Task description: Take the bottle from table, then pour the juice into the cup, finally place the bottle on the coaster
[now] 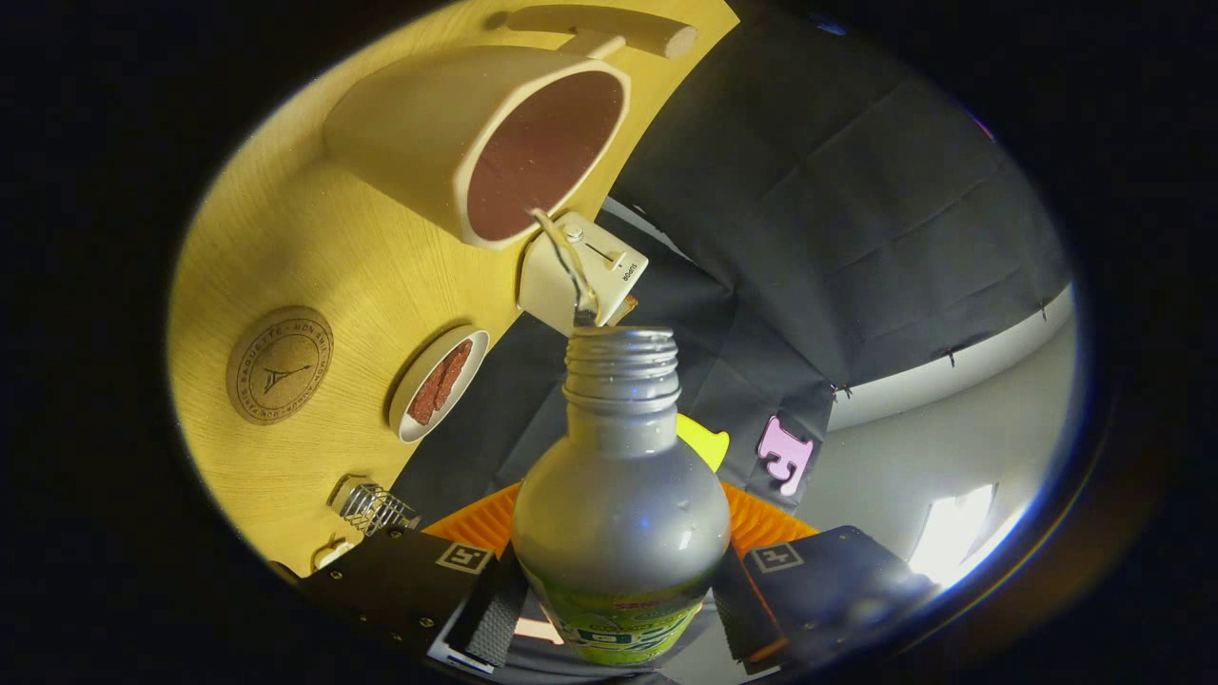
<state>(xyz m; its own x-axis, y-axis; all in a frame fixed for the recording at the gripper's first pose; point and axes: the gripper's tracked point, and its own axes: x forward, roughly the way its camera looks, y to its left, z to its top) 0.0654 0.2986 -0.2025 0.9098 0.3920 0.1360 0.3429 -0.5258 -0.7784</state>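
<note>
My gripper [618,580] is shut on a clear plastic bottle [620,504] with a green label, held between the two fingers and tipped over toward the table. Its open threaded mouth [620,344] points at a cream cup [476,143] with a dark red inside. A thin stream of liquid [566,262] runs from the mouth into the cup's rim. The round cork coaster [279,364] lies on the yellow wooden table [285,257], off to the side of the cup and bare.
A small white dish [436,383] holding reddish-brown strips sits between coaster and bottle. A white box with a switch [582,269] stands at the table edge under the stream. A wooden handle [609,29] lies beyond the cup, a metal clip [373,507] near the fingers.
</note>
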